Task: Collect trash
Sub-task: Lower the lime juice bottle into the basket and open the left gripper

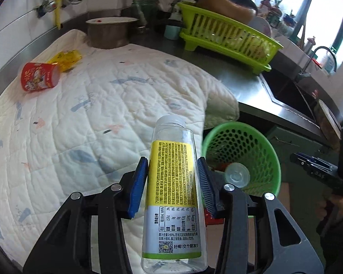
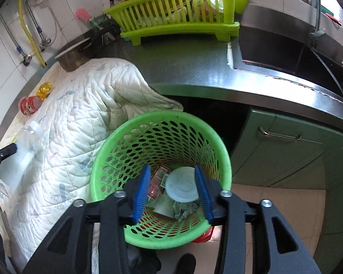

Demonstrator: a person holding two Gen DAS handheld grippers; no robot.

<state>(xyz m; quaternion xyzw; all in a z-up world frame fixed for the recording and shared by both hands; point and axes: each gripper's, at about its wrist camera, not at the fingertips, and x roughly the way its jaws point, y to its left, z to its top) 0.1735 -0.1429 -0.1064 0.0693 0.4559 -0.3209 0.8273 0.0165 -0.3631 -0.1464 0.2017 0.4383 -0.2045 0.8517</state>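
**Trash going bottle by bottle into the green basket**

Trash is lying in two places at this moment: some on the quilted white cloth [image 1: 84,118] covering the steel counter [image 2: 194,68], some already down in the green basket [image 2: 160,141] sitting on the floor just beside the counter's edge. Inside the basket a pale round lid [image 2: 183,188], a red wrapper and crumpled paper are showing.

The left gripper [image 1: 173,182] is clamping a clear plastic bottle [image 1: 171,194] with a yellow label, its blue pads [image 1: 138,182] pressing on both sides of the label, neck pointing away, over the cloth near the basket. The right gripper [image 2: 175,191] is hanging over the basket's mouth with its jaws partly apart and nothing between them; what shows in the gap is lying at the bottom.

On the far side of the cloth a red can [image 1: 40,76] is lying on its side, touching a yellow crumpled wrapper [image 1: 65,60].

Risks, as I judge them: the bottle is smooth and tapering, so it may be slipping forward if the grip loosens early, landing on the cloth or the floor. The two grippers are working close together over one opening and could knock each other. The light basket could tip if its rim is struck.
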